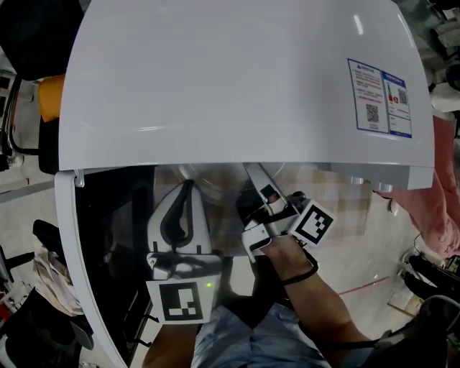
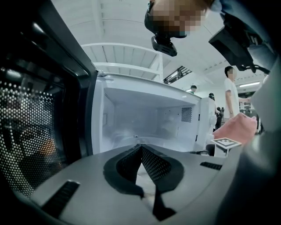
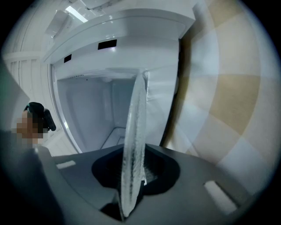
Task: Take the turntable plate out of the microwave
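Our right claw [image 3: 137, 170] clamped on the rim of the glass plate [image 3: 135, 114], plate standing on edge at the open front of the white microwave [image 3: 118, 39], our left claw [image 2: 141, 148] closed and empty, near the open door [image 2: 35, 132]

- Right gripper [image 3: 137, 151]: grey body across the bottom, dark hollow round the jaws; jaws closed on a plate edge.
- Glass plate [image 3: 136, 114]: clear and ribbed, seen edge-on, rising almost upright from between the jaws to mid-frame.
- Mesh pad [image 3: 152, 176]: visible just right of the plate, close against it.
- Microwave [image 3: 88, 105]: white, empty cavity open behind the plate.
- Checked surface [image 3: 228, 101]: beige and white squares, fills the right side.
- Dark device [image 3: 38, 115]: on a person at the left edge.
- Strip light [image 3: 75, 13]: top left.
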A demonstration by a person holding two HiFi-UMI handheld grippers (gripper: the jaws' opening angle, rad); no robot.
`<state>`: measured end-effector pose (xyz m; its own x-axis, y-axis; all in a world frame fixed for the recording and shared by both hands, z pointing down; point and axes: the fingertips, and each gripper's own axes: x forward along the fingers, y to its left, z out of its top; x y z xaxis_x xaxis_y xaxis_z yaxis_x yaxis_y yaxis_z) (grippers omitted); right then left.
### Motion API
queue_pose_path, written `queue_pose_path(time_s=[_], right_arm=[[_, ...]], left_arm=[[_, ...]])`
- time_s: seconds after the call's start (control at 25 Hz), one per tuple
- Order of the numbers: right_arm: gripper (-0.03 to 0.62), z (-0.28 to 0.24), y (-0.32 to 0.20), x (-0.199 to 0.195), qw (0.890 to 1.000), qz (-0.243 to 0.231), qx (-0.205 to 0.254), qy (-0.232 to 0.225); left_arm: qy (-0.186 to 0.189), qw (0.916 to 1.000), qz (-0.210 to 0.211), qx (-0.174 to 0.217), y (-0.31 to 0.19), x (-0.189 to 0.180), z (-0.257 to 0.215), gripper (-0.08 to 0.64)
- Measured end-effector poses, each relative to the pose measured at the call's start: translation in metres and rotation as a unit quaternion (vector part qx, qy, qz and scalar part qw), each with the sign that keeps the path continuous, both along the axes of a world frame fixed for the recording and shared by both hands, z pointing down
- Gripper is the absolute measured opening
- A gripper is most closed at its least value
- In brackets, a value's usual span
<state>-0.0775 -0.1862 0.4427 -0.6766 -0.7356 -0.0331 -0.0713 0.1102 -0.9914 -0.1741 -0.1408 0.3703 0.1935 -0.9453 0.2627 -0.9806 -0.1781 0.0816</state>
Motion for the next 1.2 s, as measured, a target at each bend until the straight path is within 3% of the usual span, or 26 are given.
queue_pose_path(time_s=[0.52,1.2], right_arm=[[0.026,-0.006,0.017,-0.003,0.999,-0.021,0.023,0.012],[0.026,-0.011,0.048,0.003,1.0,-0.023,0.007,-0.006]], left_arm=[[-0.002,1.0,-0.002,0.0,0.012,0.0,-0.005,0.007],[-0.001,0.9998,0.013,0.016,0.033,0.006,-0.023,0.006]])
